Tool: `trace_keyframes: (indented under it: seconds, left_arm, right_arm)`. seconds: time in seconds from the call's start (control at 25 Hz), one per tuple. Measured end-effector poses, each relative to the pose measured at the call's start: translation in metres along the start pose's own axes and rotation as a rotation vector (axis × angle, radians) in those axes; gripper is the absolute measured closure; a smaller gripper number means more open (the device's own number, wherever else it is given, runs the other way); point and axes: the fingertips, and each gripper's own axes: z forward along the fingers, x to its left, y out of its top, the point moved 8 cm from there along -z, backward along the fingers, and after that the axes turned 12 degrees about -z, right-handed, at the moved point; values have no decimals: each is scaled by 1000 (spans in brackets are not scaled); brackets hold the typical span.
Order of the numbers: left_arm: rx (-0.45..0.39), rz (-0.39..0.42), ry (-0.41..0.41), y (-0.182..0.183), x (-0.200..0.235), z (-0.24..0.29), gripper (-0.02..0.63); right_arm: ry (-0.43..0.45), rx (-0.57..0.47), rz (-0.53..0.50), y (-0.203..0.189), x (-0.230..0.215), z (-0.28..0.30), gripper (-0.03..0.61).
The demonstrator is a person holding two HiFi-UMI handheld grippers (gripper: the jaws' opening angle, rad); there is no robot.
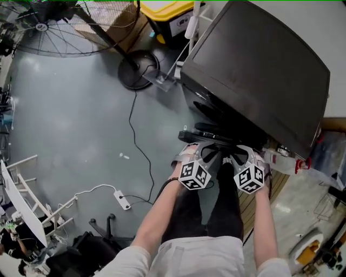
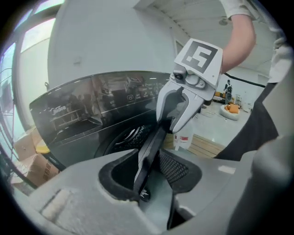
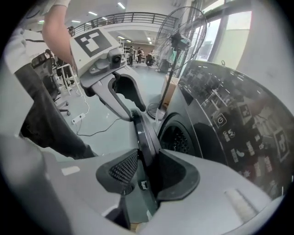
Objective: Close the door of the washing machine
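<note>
The dark washing machine (image 1: 259,70) stands at the upper right in the head view, and its round door (image 1: 211,132) hangs open at the front, seen edge-on. My left gripper (image 1: 203,150) and right gripper (image 1: 240,152) both hold the door's rim from above, side by side. In the left gripper view the rim (image 2: 154,142) fills the gap in my left gripper (image 2: 149,167), with the right gripper (image 2: 183,110) clamped further along it. In the right gripper view the rim (image 3: 144,135) sits between my right gripper's (image 3: 144,170) pads. The drum opening (image 3: 177,137) shows behind it.
A fan stand (image 1: 138,67) with its cable and a power strip (image 1: 121,199) occupy the grey floor to the left. A yellow box (image 1: 167,13) sits behind the machine. A bottle (image 1: 284,161) and a wooden pallet (image 1: 278,186) lie at the right, beside the person's legs.
</note>
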Motion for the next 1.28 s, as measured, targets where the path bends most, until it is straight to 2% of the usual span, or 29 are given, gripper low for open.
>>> trace_keyframes:
  seconds: [0.08, 0.16, 0.24, 0.32, 0.44, 0.56, 0.68, 0.92, 1.0, 1.08, 1.12, 1.2, 1.28]
  left_arm:
    - [-50, -69, 70, -3, 6, -7, 477]
    - [-103, -188, 174, -9, 9, -18, 552]
    - [-158, -327, 236, -13, 17, -16, 611]
    - [-208, -439, 246, -18, 28, -6, 611]
    - [-283, -529, 291, -19, 45, -1, 609]
    - [-319, -537, 327, -11, 53, 3, 610]
    - [-332, -567, 314, -2, 43, 8, 610]
    - [-269, -616, 282, -10, 32, 33, 609]
    - [-265, -613, 278, -8, 36, 39, 610]
    - [-253, -602, 272, -6, 41, 42, 609]
    - [-250, -595, 270, -4, 43, 43, 609]
    - [-251, -595, 266, 1, 48, 46, 611]
    - [-252, -609, 264, 4, 51, 49, 609]
  right_arm:
    - [-25, -21, 25, -3, -2, 0, 437]
    - [-64, -50, 64, -6, 3, -4, 433]
    - [-152, -84, 129, -11, 0, -9, 424]
    - [-246, -108, 191, -13, -5, -7, 411]
    - [-319, -129, 236, -7, -9, 3, 411]
    - [-360, -138, 268, -5, -16, 9, 407]
    - [-416, -119, 325, -10, -18, 9, 392]
    - [-534, -87, 459, -11, -19, 7, 376]
    - [-564, -134, 556, -13, -20, -2, 407]
    - [-595, -197, 647, -16, -20, -12, 487]
    - [-605, -219, 687, -20, -18, -14, 504]
    - [-606, -233, 780, -30, -13, -11, 524]
    - [-617, -236, 869, -42, -9, -5, 572]
